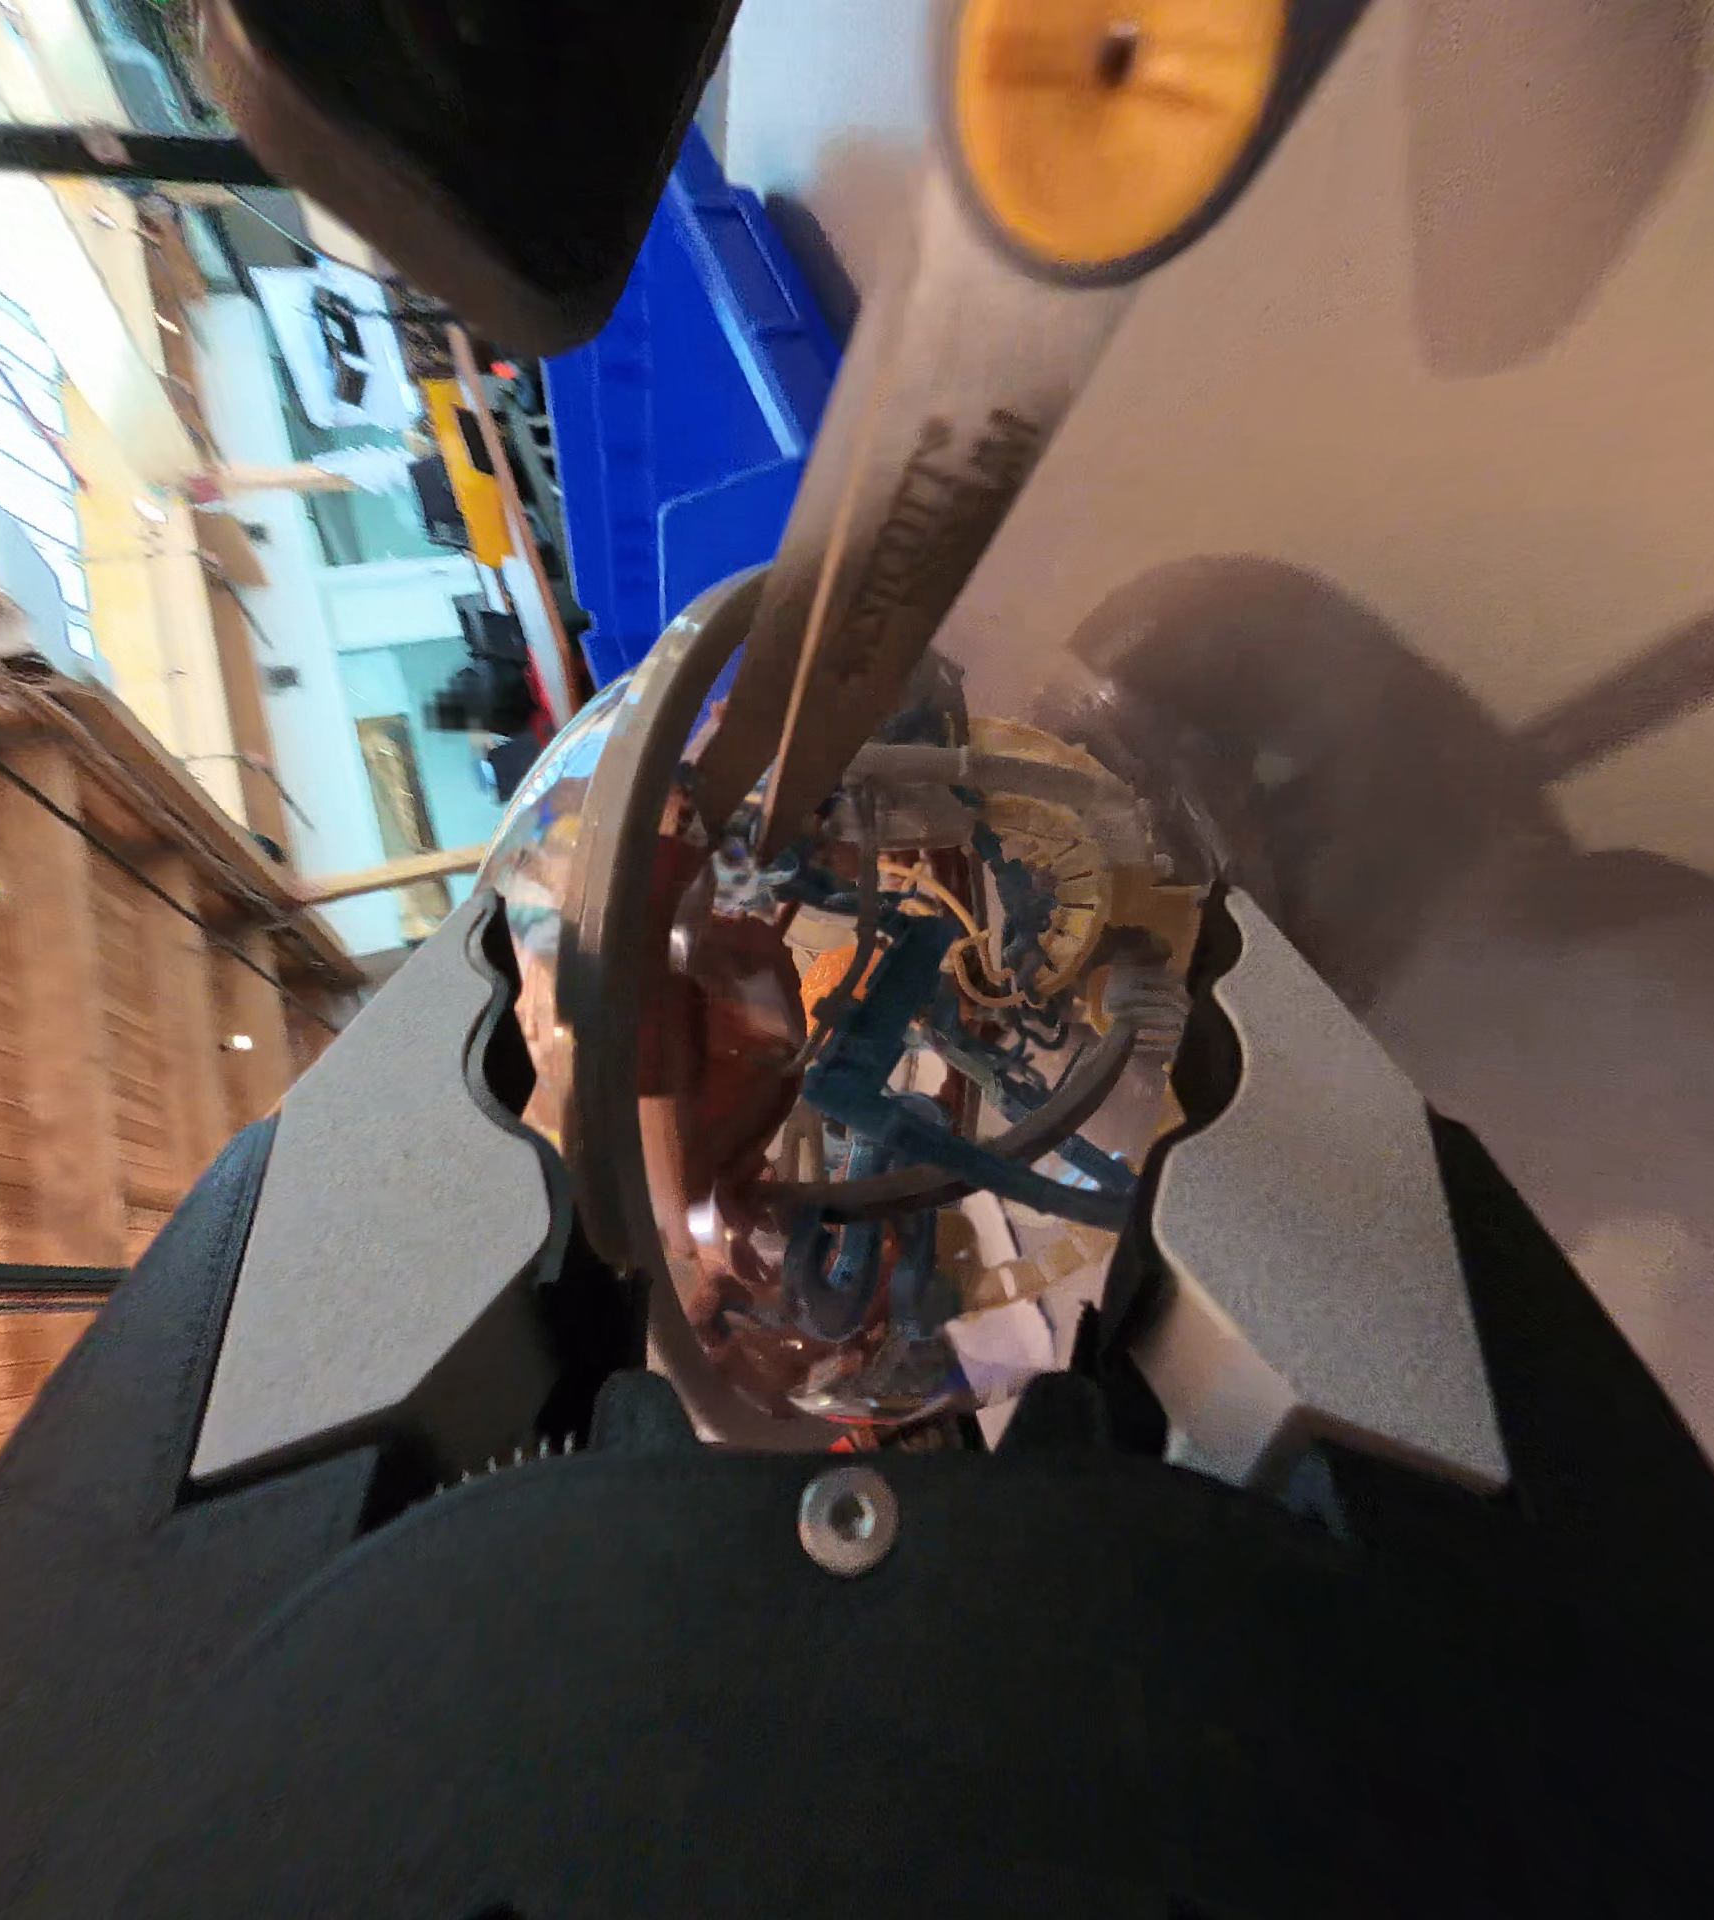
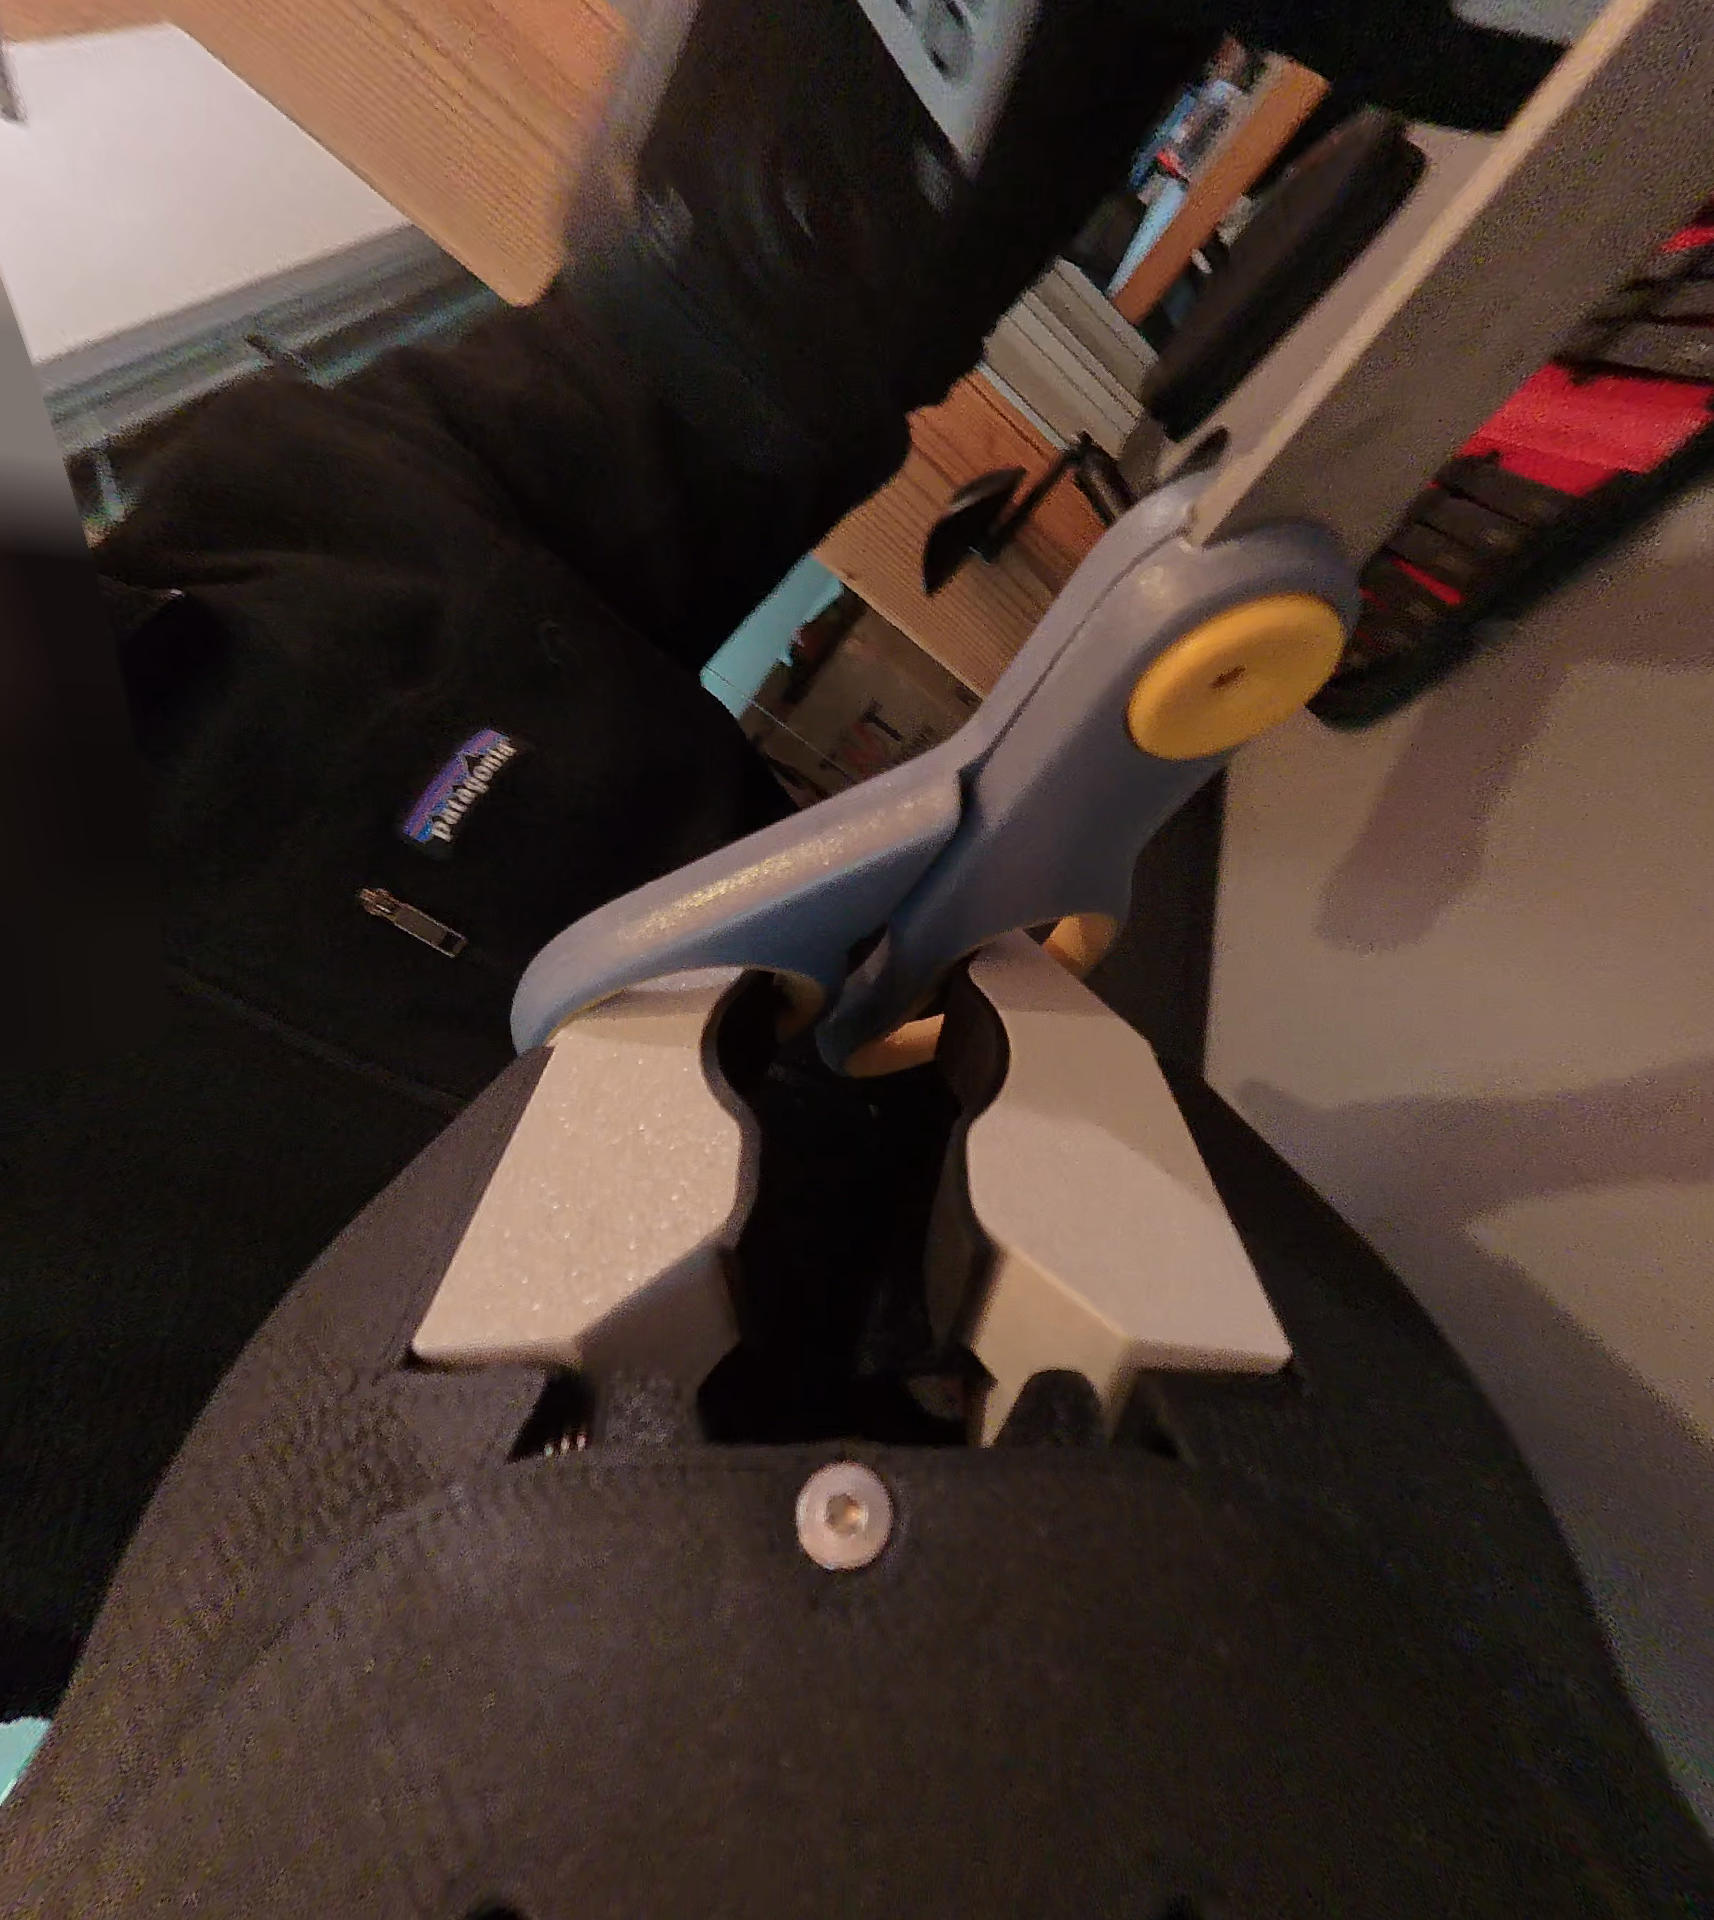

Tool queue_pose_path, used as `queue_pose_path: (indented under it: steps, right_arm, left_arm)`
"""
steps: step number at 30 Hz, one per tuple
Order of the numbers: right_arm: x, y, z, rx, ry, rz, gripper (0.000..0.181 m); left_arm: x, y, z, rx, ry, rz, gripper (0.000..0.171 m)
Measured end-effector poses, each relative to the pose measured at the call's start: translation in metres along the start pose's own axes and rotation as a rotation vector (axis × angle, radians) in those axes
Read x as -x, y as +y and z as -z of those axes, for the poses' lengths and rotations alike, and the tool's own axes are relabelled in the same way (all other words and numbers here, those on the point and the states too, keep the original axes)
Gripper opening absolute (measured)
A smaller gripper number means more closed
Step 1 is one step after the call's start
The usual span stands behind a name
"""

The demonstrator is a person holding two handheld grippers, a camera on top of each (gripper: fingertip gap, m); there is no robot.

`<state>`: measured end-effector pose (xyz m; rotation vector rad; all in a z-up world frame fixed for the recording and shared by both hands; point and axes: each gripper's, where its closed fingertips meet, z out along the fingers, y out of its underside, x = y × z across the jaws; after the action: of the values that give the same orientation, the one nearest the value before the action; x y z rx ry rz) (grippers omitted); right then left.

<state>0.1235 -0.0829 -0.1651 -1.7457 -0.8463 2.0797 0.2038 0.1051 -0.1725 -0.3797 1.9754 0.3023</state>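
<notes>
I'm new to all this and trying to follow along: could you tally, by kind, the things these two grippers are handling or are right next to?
Clear ball with a coloured maze inside, clamped in the left gripper: 1
Scissors, grey-blue handles, yellow pivot, handles held in the right gripper: 1
Blue bin behind the ball: 1
Total: 3
</notes>
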Motion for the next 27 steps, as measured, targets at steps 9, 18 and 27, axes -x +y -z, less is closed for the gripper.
queue_pose_path:
  steps: [9, 18, 27]
  right_arm:
    - [-0.034, 0.018, 0.014, 0.154, 0.311, 0.052, 0.025]
    - [-0.058, 0.068, 0.058, 0.670, 0.669, 0.118, 0.025]
    - [-0.047, 0.074, 0.092, 1.069, 0.868, 0.235, 0.025]
  left_arm:
    - [0.008, -0.006, 0.016, -0.039, 0.028, 0.289, 0.119]
    - [0.071, 0.017, 0.068, -0.054, 0.409, 0.827, 0.127]
    - [-0.017, 0.028, 0.088, 0.073, 1.000, 0.986, 0.155]
